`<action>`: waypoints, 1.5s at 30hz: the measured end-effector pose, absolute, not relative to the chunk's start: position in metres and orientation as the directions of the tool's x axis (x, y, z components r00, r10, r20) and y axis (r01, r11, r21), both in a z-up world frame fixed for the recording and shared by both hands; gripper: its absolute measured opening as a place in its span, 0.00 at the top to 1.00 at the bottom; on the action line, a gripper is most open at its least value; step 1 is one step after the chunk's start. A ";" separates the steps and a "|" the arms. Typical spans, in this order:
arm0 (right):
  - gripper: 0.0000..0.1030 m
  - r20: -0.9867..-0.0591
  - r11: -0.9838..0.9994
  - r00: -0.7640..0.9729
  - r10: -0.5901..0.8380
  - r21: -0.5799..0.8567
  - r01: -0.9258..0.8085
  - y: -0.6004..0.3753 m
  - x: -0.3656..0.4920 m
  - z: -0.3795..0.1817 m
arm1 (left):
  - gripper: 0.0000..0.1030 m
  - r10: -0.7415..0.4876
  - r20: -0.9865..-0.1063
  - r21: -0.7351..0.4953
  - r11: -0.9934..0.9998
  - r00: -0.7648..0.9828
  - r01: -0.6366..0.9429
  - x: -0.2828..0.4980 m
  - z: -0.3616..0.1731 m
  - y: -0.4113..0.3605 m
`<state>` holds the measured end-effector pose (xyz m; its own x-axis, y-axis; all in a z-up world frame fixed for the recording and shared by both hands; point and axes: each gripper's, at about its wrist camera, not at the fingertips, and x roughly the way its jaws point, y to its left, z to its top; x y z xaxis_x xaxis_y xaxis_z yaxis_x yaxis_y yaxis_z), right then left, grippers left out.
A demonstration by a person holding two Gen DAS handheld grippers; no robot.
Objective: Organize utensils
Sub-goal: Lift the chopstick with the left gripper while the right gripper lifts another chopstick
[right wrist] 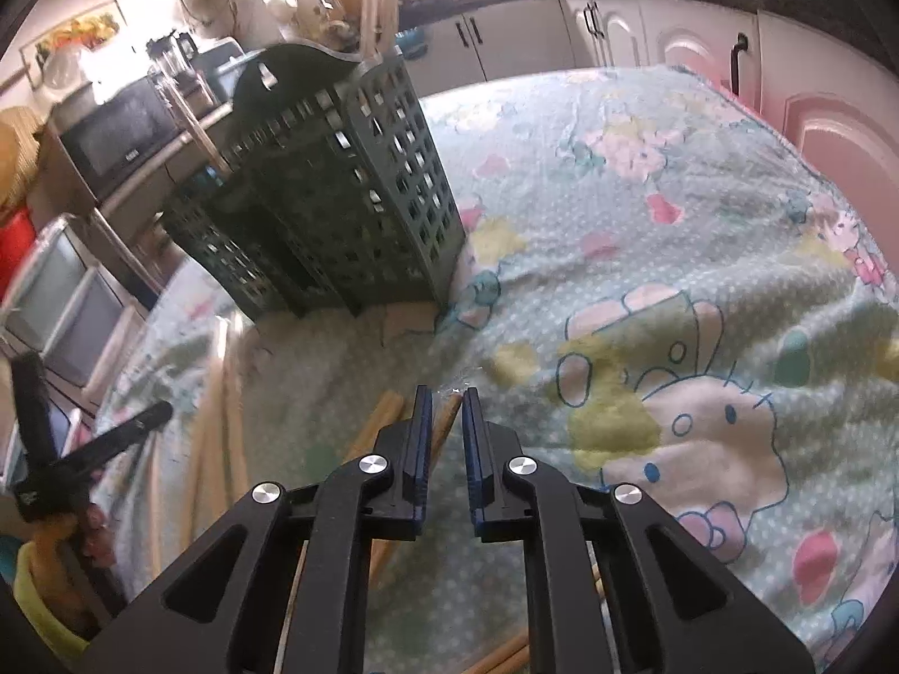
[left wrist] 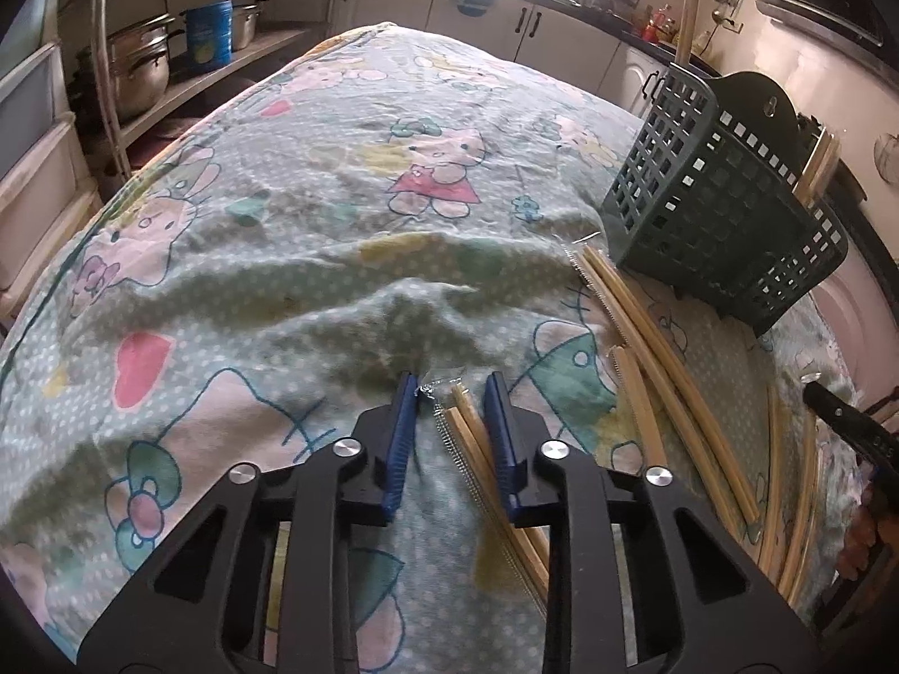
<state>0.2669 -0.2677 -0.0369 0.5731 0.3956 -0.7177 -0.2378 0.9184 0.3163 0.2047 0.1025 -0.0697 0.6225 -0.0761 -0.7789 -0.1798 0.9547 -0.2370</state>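
Several wooden chopstick pairs in clear wrappers lie on the cartoon-print tablecloth. My left gripper point(left wrist: 451, 385) is open, low over the cloth, its jaws astride one wrapped pair point(left wrist: 477, 438). More pairs point(left wrist: 663, 359) lie to its right, below the dark green lattice utensil holder point(left wrist: 713, 213), which stands with chopsticks point(left wrist: 817, 163) in it. My right gripper point(right wrist: 448, 396) is open by a narrow gap with a wrapped pair point(right wrist: 446, 421) between the jaws, not clearly clamped. The holder point(right wrist: 337, 196) stands ahead to its left.
The cloth-covered table point(left wrist: 314, 208) drops off at the left toward shelves with steel pots point(left wrist: 140, 67). White cabinets point(left wrist: 539, 28) line the back. The other handheld gripper shows at the right edge in the left wrist view point(left wrist: 848, 421) and in the right wrist view point(right wrist: 84, 449).
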 end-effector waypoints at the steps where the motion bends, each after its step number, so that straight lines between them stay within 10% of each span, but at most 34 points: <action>1: 0.90 -0.709 0.916 0.579 0.402 0.319 -0.244 -0.268 0.265 -0.033 | 0.87 -0.080 -0.777 -0.245 0.952 0.625 -0.183 0.204 -0.070 0.103; 45: 0.94 -0.553 0.867 0.669 0.497 0.279 -0.413 -0.259 0.226 0.064 | 0.99 -0.286 -0.541 -0.324 0.939 0.791 0.118 0.198 0.074 0.044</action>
<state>0.2265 -0.2593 0.0643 0.6689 0.4967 -0.5530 -0.4128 0.8669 0.2794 0.1981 0.0443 0.0737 0.7906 -0.2864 -0.5412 0.1183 0.9387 -0.3239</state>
